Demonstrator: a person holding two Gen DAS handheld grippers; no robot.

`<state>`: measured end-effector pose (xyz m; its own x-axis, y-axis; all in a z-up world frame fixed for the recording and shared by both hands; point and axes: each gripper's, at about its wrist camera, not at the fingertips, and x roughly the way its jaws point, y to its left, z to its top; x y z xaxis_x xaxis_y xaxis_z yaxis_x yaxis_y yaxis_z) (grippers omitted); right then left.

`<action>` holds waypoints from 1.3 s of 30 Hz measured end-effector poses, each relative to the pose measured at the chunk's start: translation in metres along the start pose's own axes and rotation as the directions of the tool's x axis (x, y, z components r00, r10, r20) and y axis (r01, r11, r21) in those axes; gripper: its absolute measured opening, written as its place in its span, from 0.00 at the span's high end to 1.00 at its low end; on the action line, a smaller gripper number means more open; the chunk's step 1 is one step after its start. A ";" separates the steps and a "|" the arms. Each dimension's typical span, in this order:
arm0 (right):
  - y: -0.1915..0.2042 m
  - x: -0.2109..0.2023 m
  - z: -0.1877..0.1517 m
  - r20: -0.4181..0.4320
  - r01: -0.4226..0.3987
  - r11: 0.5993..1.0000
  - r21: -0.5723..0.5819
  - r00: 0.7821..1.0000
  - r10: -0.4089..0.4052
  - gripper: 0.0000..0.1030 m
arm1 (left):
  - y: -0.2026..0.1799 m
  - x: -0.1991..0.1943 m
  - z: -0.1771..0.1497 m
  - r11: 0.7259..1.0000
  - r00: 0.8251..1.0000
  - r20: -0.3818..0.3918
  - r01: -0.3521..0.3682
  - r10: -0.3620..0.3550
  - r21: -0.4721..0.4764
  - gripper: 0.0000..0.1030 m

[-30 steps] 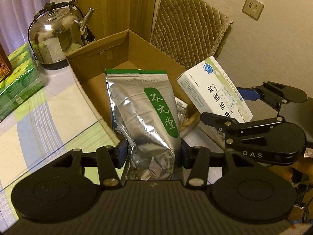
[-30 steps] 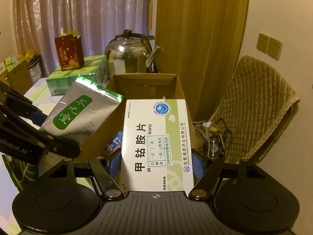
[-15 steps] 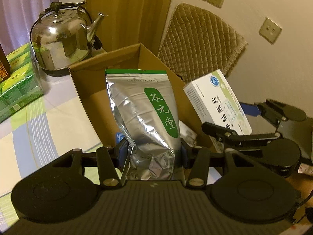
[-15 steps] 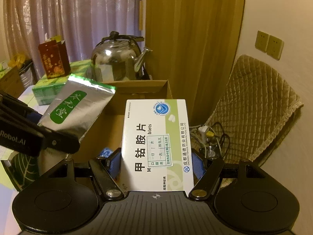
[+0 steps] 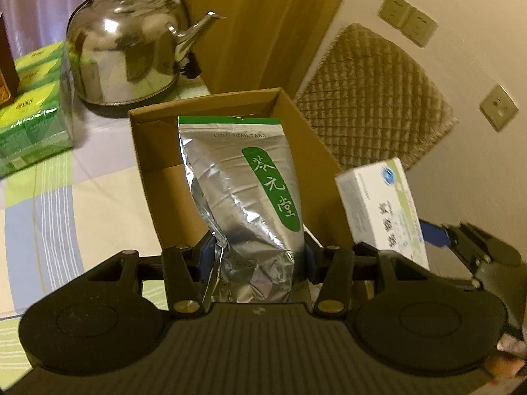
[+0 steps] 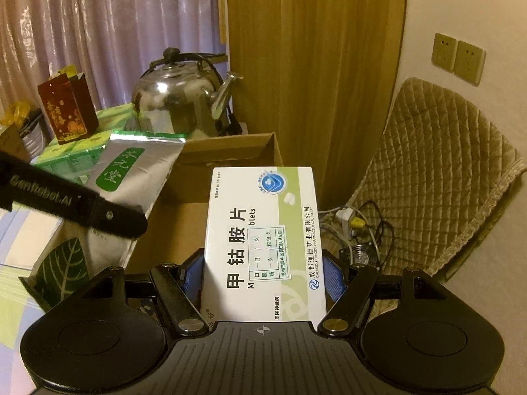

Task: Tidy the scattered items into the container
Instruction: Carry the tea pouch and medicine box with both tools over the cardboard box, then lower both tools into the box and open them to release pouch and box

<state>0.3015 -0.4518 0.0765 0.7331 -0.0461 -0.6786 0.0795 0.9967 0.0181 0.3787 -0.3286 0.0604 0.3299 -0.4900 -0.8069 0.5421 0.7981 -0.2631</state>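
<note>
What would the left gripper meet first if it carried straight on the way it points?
Probably the cardboard box: the left gripper, shut on the silver pouch, points into its open top, though depth is unclear.

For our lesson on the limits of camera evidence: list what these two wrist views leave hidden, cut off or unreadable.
- Floor of the cardboard box: left wrist view, covered by the silver pouch; right wrist view, behind its own walls.
- Medicine box print: left wrist view, motion-blurred.
- Pouch bottom: left wrist view, hidden behind the left gripper.
- Medicine box lower edge: right wrist view, behind the right gripper.
- Green cartons: left wrist view, cut by the frame edge.
</note>
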 end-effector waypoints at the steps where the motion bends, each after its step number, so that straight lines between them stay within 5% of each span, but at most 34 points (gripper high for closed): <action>1: 0.000 0.002 0.000 -0.001 -0.001 1.000 -0.001 1.000 0.001 0.34 | 0.002 0.004 0.001 1.000 1.000 -0.001 -0.005 0.005 -0.003 0.55; 17: 0.017 0.025 -0.010 -0.011 -0.006 0.998 -0.059 1.000 0.006 0.34 | 0.017 0.053 0.017 0.996 0.998 -0.013 -0.067 0.066 -0.062 0.55; 39: 0.014 0.060 -0.014 -0.073 -0.012 0.999 -0.041 0.997 0.009 0.34 | 0.015 0.073 0.014 0.995 0.995 -0.016 -0.102 0.102 0.010 0.57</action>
<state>0.3375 -0.4394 0.0256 0.6828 -0.0325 -0.7299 0.0430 0.9991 -0.0043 0.4218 -0.3573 0.0055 0.3715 -0.4001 -0.8378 0.5132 0.8405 -0.1738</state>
